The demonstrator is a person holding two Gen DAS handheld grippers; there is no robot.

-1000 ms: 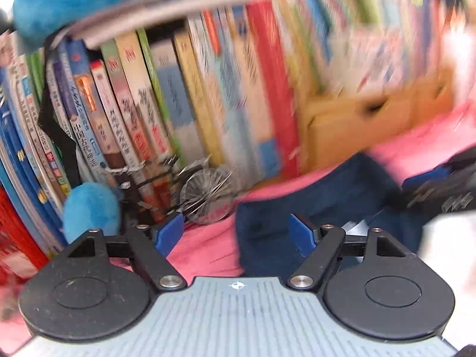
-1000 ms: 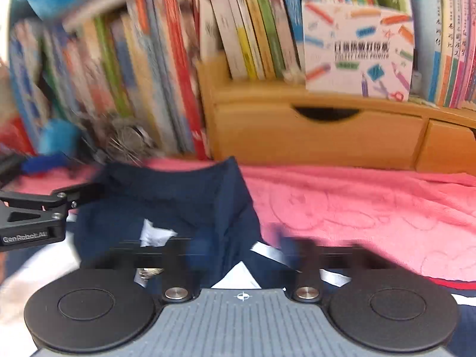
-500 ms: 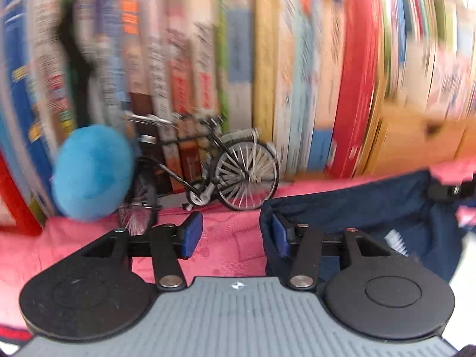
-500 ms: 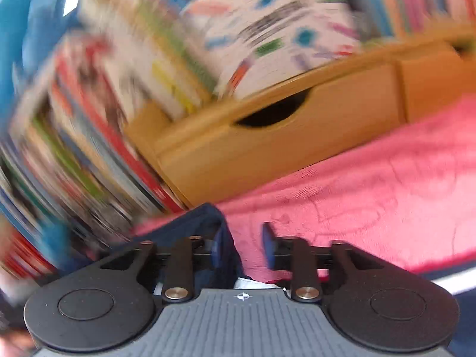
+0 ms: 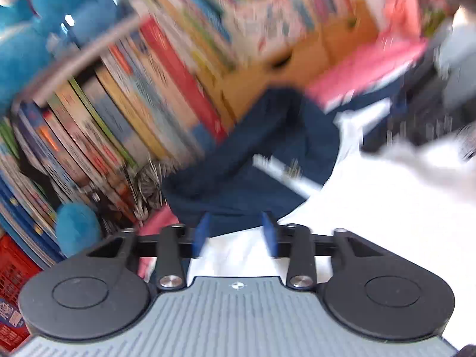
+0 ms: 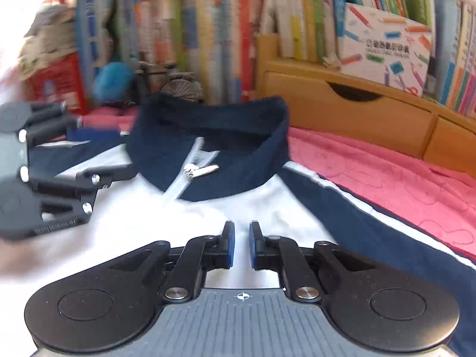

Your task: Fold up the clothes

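I see the white-and-navy jacket spread on a pink blanket before packed bookshelves and wooden drawers. My left claw gapes empty; my right claw stands narrowly parted above white fabric.

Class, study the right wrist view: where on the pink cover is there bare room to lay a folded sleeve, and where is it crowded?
Free: the pink cover between the jacket sleeve and the wooden drawers. Crowded: by the collar, where the left gripper, toy bicycle and books press close.
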